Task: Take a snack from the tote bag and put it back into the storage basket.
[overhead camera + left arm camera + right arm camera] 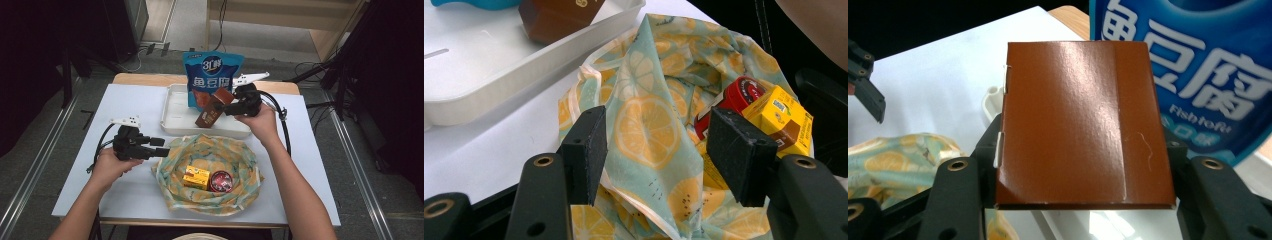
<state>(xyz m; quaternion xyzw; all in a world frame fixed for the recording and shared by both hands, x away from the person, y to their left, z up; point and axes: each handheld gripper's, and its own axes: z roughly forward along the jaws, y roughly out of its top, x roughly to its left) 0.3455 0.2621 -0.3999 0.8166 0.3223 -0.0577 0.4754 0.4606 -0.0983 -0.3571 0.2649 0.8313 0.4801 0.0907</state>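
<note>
A brown box [214, 108] was clamped between the right tongs [226, 107] above the white tray [175, 120] at the bench's [125, 195] far edge, just before a blue pouch [212, 75]. The left tongs [161, 147] were held wide, empty, at the rim of the lemon-print cloth bowl [235, 200] near the bench's near edge.

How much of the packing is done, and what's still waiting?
Two items already sit in the lemon-print cloth bag: a small yellow carton and a round red tin. In hand now is the flat brown cardboard box, clamped in the right tool above the white plastic tray. The left tool is open at the bag's rim. The blue snack pouch stands waiting in the tray.
</note>
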